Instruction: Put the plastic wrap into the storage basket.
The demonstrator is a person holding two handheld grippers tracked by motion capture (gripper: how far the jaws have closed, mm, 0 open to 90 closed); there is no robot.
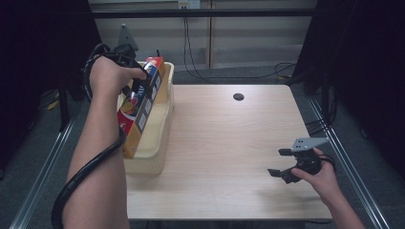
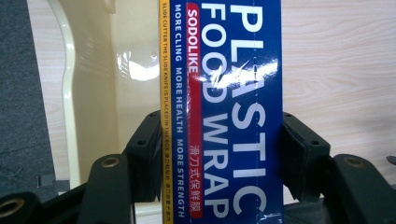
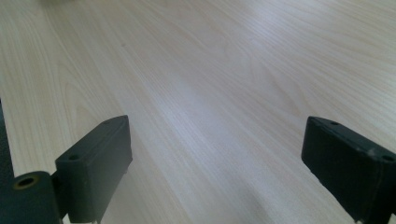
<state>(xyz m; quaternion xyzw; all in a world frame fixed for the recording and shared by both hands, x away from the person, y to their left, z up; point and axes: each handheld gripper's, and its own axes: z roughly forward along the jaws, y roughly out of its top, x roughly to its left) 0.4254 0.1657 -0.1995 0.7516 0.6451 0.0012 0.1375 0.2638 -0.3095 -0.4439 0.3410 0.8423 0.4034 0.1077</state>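
your arms are bare up to the bottom edge of the high view; no sleeve is visible. your left gripper (image 1: 138, 83) is black, and a thick black ribbed cable goes from it in a loop along your forearm. a grey three-cornered plate stands above it. in the left gripper view its jaws are matt black blocks with small screw holes, and the arms behind them have brass-coloured rivets. your right gripper (image 1: 279, 163) is also black, with a grey three-cornered plate on top that has small holes. in the right gripper view its jaws are flat black pads, each with small screw holes.
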